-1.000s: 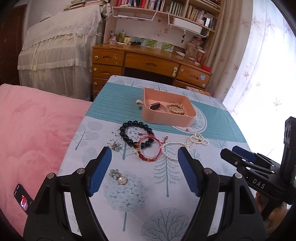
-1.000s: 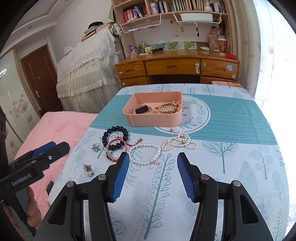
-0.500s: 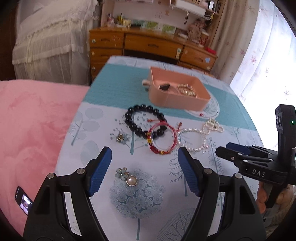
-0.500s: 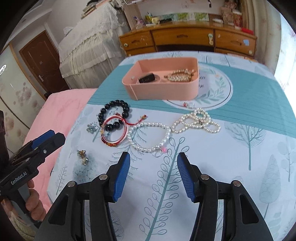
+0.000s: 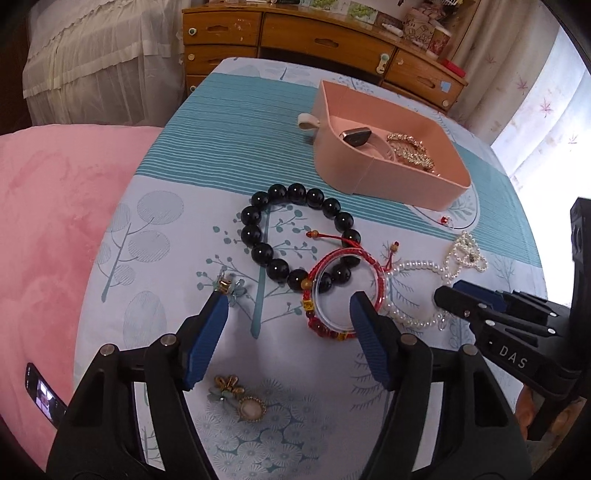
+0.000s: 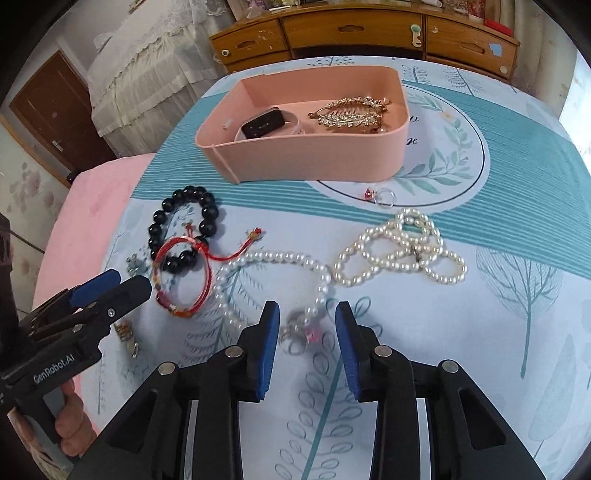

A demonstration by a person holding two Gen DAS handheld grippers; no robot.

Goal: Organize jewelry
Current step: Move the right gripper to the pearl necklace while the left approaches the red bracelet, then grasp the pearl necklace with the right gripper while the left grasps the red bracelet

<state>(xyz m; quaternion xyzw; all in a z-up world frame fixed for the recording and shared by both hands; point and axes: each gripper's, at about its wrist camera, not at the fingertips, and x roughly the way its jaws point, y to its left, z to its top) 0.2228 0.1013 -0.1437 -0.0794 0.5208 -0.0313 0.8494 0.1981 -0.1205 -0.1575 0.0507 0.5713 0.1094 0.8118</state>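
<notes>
Jewelry mostly lies loose on the worktop (image 5: 207,122): only a watch (image 6: 264,123) and gold brooch (image 6: 349,112) sit in the pink tray (image 6: 306,157), beyond both grippers. Right gripper (image 6: 306,334), fingers just closing yet apart, straddles the pearl bracelet (image 6: 271,282); left gripper (image 5: 288,336) fingers stay apart before the red bracelet (image 5: 341,295).

A wooden desk (image 6: 365,33) with drawers is seen beyond the table's tree-patterned cloth (image 6: 517,229), flanked by a lace-draped piece of furniture (image 5: 99,55) (left), a sunlit curtained window (image 5: 535,110) and a brown door (image 6: 55,110).
</notes>
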